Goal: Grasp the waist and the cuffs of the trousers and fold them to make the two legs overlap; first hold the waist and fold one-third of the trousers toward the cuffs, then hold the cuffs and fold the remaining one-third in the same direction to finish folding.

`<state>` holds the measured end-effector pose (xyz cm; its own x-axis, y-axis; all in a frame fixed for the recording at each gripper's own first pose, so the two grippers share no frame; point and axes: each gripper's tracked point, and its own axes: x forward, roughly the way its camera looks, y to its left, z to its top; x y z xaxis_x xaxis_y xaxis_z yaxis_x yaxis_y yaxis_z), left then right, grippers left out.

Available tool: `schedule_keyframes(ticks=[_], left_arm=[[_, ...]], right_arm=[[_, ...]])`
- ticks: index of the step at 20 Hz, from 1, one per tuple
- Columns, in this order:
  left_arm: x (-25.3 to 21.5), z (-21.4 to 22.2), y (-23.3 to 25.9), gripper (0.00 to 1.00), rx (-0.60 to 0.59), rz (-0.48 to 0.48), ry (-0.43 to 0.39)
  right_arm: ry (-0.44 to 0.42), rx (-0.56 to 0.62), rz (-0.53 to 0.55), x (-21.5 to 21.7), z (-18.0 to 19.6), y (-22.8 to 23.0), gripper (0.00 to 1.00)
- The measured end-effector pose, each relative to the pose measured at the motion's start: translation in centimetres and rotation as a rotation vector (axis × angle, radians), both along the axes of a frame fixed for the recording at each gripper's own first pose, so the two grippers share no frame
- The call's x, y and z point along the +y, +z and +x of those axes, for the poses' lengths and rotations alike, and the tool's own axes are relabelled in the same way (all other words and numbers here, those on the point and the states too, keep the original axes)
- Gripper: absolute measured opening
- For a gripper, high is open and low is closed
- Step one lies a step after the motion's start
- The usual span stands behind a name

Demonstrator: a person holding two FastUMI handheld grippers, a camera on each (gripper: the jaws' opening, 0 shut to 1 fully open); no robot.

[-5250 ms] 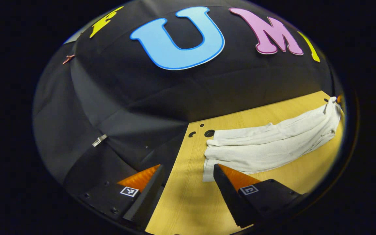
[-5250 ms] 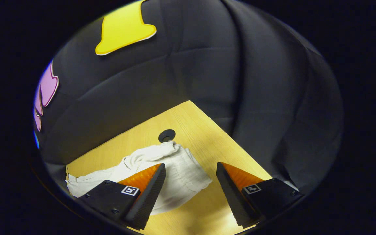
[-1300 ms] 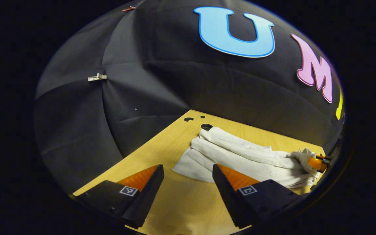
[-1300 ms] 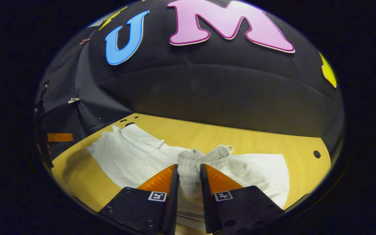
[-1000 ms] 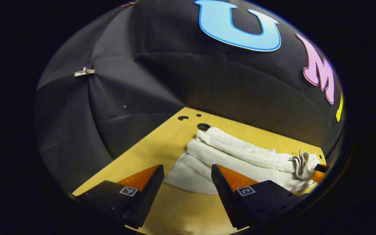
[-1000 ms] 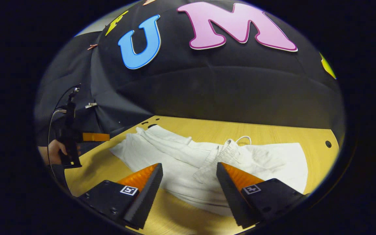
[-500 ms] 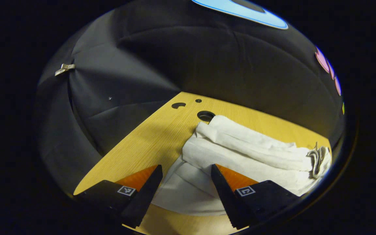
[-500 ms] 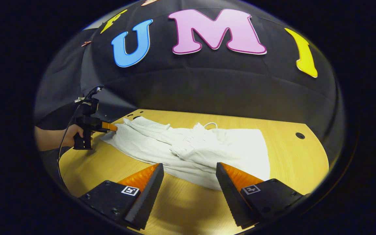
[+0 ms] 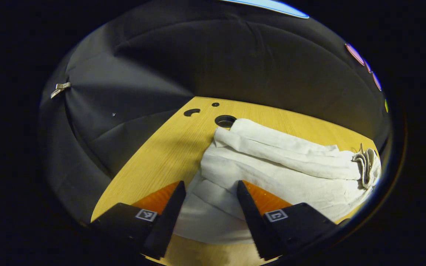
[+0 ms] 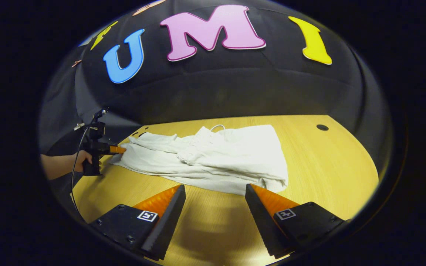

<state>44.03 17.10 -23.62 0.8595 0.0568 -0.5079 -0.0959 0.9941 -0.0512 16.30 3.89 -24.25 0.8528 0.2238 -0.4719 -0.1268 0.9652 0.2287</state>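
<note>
fingers [image 9: 170, 207] of the left gripper [image 9: 208, 188] apart, straddling the cuff end of the white trousers [image 9: 272, 166] | right gripper [image 10: 215, 190] fingers spread over bare tabletop [image 10: 331, 166], trousers just beyond at 12 o'clock | trousers lying flat, waist folded over the legs

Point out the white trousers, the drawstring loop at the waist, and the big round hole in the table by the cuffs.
White trousers [image 10: 213, 159]: right gripper view, middle of the folded cloth.
Drawstring loop [image 10: 216, 126]: right gripper view, top of the loop.
Round hole [image 9: 225, 120]: left gripper view, its dark middle.
</note>
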Motion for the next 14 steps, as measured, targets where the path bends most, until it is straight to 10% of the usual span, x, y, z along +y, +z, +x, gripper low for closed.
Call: schedule_keyframes(ticks=[5, 14], left_arm=[[-2.0, 0.3, 0.1, 0.21, 0.015, 0.031, -0.023], [-3.5, -0.8, 2.0, 0.06, -0.009, 0.004, 0.017]], right_arm=[[0.000, 0.027, 0.068, 1.9, -1.9, 0.1, 0.99], [-0.052, -0.011, 0.016, -4.3, -2.1, 5.0, 0.99]])
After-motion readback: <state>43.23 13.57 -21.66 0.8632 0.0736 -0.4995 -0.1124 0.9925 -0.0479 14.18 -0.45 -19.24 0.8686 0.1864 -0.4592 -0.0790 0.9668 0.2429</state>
